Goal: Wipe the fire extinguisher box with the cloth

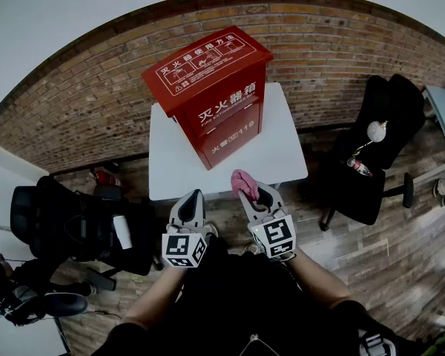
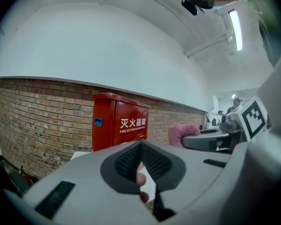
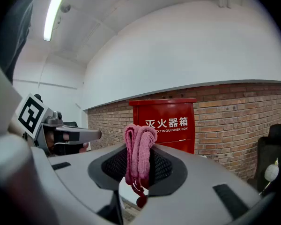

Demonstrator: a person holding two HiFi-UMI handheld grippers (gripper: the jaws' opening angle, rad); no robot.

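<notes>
A red fire extinguisher box [image 1: 211, 91] with white lettering stands upright on a white table [image 1: 282, 154] against the brick wall; it also shows as the box [image 2: 119, 125] in the left gripper view and the box [image 3: 171, 125] in the right gripper view. My right gripper [image 1: 251, 191] is shut on a folded pink cloth [image 1: 244, 182], whose folds [image 3: 138, 153] stick up between the jaws. My left gripper [image 1: 191, 200] is shut with nothing between its jaws. Both grippers hover just short of the table's near edge, apart from the box.
A black office chair [image 1: 371, 147] with a bottle on its seat stands right of the table. Another black chair [image 1: 67, 225] with bags sits to the left. The brick wall [image 1: 74, 117] runs behind the table, and wooden flooring lies below.
</notes>
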